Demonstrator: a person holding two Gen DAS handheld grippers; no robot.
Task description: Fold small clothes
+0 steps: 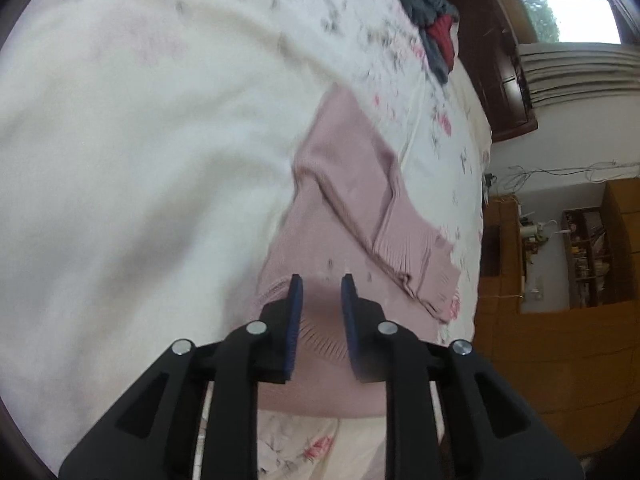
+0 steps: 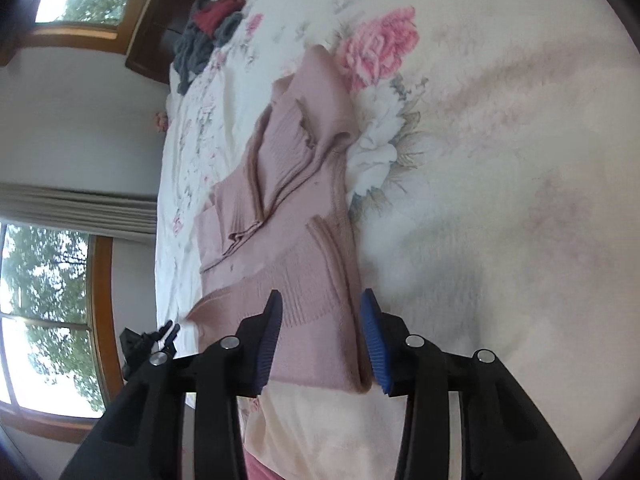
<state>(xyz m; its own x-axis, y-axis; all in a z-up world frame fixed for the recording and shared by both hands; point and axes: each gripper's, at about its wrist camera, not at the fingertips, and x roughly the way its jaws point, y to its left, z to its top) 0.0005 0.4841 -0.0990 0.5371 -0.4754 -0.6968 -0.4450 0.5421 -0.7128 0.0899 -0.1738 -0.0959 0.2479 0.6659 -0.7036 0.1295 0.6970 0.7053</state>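
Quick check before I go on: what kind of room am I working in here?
Most likely a bedroom. The pink sweater lies on a bed with a floral blanket, a dark wooden headboard stands at its far end, and curtained windows line the wall.

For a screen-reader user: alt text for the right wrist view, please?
The open right gripper straddles the near edge of a partly folded pink sweater on a floral blanket. A grey and red clothes pile lies farther back.
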